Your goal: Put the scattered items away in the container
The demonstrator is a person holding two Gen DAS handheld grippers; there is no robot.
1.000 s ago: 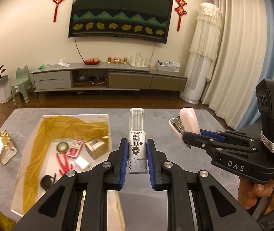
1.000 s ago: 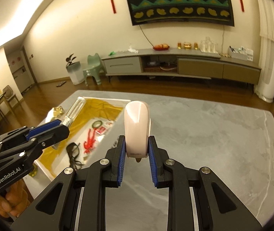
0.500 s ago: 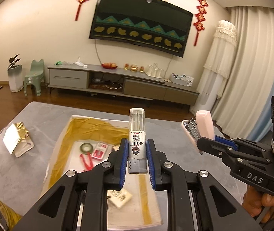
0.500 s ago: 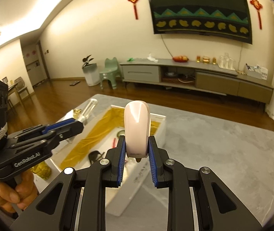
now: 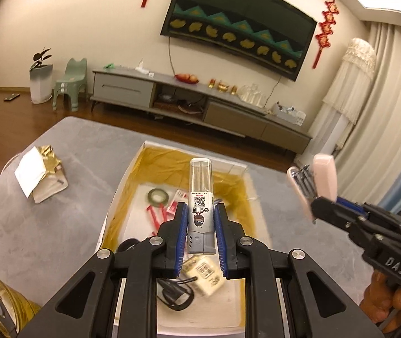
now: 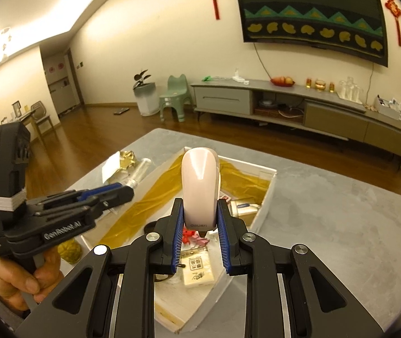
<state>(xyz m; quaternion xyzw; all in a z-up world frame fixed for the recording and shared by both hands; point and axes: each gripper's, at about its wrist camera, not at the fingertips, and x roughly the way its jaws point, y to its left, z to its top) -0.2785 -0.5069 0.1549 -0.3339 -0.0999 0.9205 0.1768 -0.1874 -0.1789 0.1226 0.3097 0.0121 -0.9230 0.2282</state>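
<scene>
My left gripper [image 5: 200,217] is shut on a clear-topped tube [image 5: 200,186] with a QR label, held upright above the white box [image 5: 121,194] lined with gold cloth. My right gripper [image 6: 200,211] is shut on a pink stapler [image 6: 199,180], also over the box [image 6: 268,194]. In the box lie a green tape roll [image 5: 158,195], a red item [image 5: 155,214], a black cable [image 5: 175,293], a white packet [image 5: 203,270] and a gold tin [image 6: 242,207]. The left wrist view shows the right gripper [image 5: 317,208] at the box's right side.
A gold-and-white wrapped package [image 5: 42,174] lies on the grey table [image 5: 45,239] left of the box. A gold round object [image 5: 0,304] sits at the near left corner. A hand [image 6: 17,284] holds the left gripper's handle. Bare table stretches right of the box.
Both grippers have moved left and forward with their loads. The box, earlier off to the left, now lies right beneath both of them.
</scene>
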